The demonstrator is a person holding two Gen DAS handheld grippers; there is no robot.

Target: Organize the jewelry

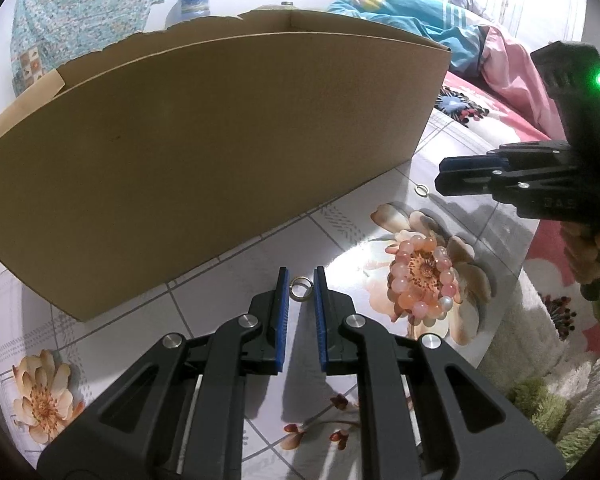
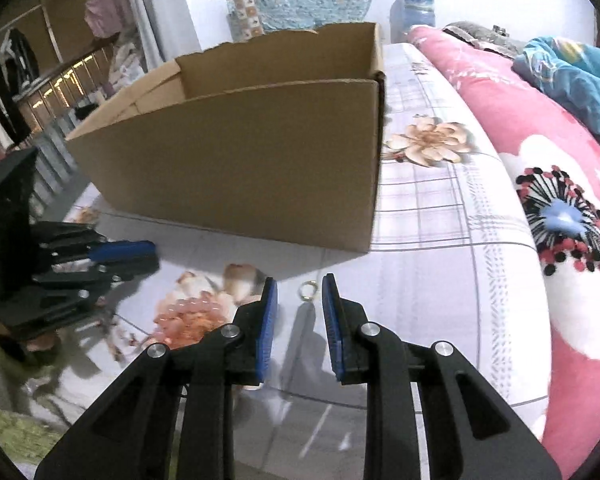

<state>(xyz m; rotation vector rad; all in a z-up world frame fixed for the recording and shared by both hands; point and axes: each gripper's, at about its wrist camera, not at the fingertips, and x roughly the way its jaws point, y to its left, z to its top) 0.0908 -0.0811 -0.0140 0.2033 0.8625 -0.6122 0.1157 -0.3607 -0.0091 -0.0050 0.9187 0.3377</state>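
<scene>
Bed (image 1: pixel 228 280) with a flower-print sheet carries everything; a pink blanket runs along its right side.

Cardboard box (image 1: pixel 220 140): big, open-topped, far flap torn. It stands on the sheet behind the jewelry, its near wall close to the tools. Likely the destination. Light and stiff, and it needs no handling.

Left tool (image 1: pixel 301 280): points down at the sheet in front of the box's near wall. Jaws are nearly together, with a small ring spanning the narrow gap.

Right tool (image 2: pixel 300 284): off the box's near right corner. Jaws are slightly apart with nothing between the pads, tips framing a second ring on the sheet.

Bead bracelet (image 1: pixel 420 276): pink-orange beads in a loop, flat on a printed flower between the two tools. Probably elastic-strung, so floppy, and the smooth beads may roll. Best pinched across one side of the loop.

Silver ring (image 1: pixel 300 289): at the left tool's tips, rim meeting both pads (image 1: pixel 283 312). It reads as clamped. Hard, very light and slick, so the grip is marginal.

Gold ring (image 2: pixel 308 291): lies flat and free on the sheet just beyond the right tool's tips. Thin and rigid on soft cloth. Take it across the rim, pressing the tips slightly into the sheet; it may skid or flip.
</scene>
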